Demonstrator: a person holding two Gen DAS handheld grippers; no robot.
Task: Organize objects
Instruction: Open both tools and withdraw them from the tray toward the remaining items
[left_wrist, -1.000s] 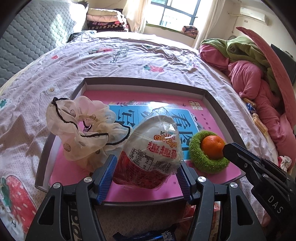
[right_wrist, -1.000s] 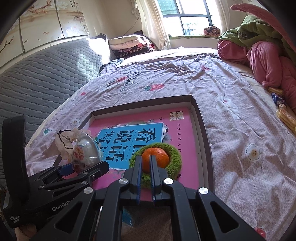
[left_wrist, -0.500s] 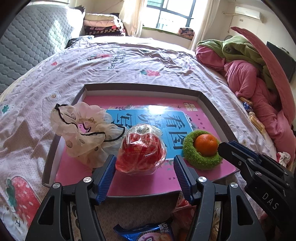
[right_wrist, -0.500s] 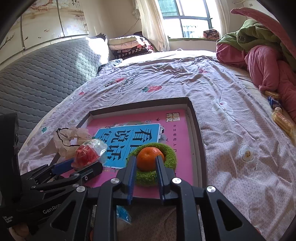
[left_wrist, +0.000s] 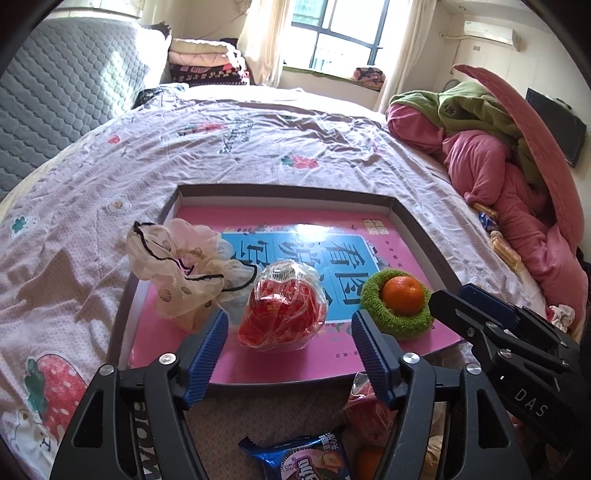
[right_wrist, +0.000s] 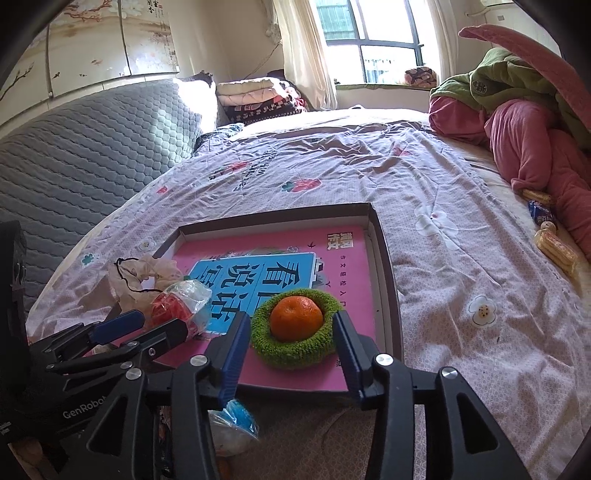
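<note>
Left wrist view: the left hand-held gripper (left_wrist: 289, 352) hovers with its blue pads wide and opening further, clear on both sides of the red snack bag (left_wrist: 282, 308), which lies on the pink book (left_wrist: 280, 363) inside the shallow tray (left_wrist: 417, 229) on the bed (left_wrist: 258, 147); a sheer scrunchie (left_wrist: 177, 269) rests just left of the bag; right wrist view: the right hand-held gripper (right_wrist: 289, 347) is opening, pads apart either side of the green knitted ring (right_wrist: 295, 349), not pressing it; an orange (right_wrist: 296, 318) sits in the ring; a blue snack packet (left_wrist: 306, 458) lies below the tray's near edge.
</note>
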